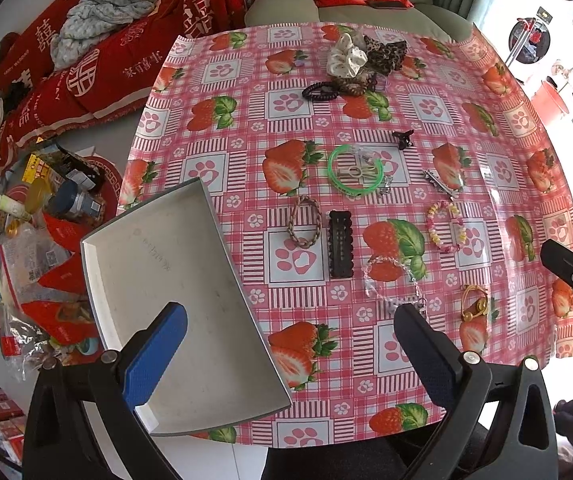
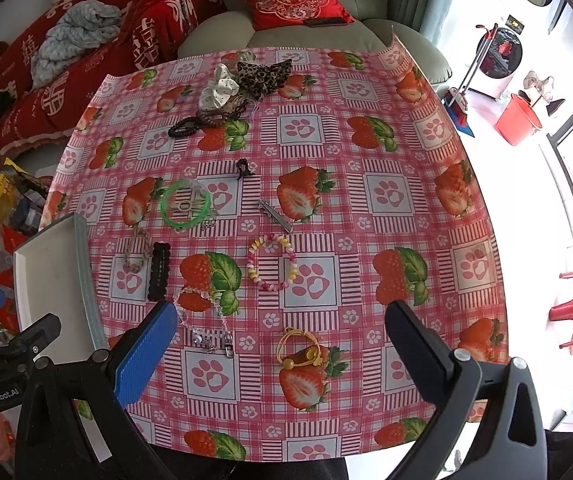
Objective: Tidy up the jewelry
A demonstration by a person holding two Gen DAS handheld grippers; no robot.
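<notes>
Tabletop [image 2: 366,152] under a strawberry-print cover, seen from both wrists. The grey tray [image 1: 174,280] overhangs the left edge, its near corner cut off behind the left tongs [image 1: 290,344]. A clear bead bracelet [image 1: 392,276] near the near edge is hard to trace against the print, its clasp partly hidden by a finger. The items inside the green bangle [image 2: 185,208] cannot be identified. Left tongs: spread wide, empty, one blue pad over the tray. Right tongs [image 2: 280,350]: spread wide, empty, above a yellow hair tie [image 2: 300,350]. The pastel bead bracelet [image 2: 272,262] lies mid-tabletop; scrunchies [image 2: 242,80] sit at the far edge.
</notes>
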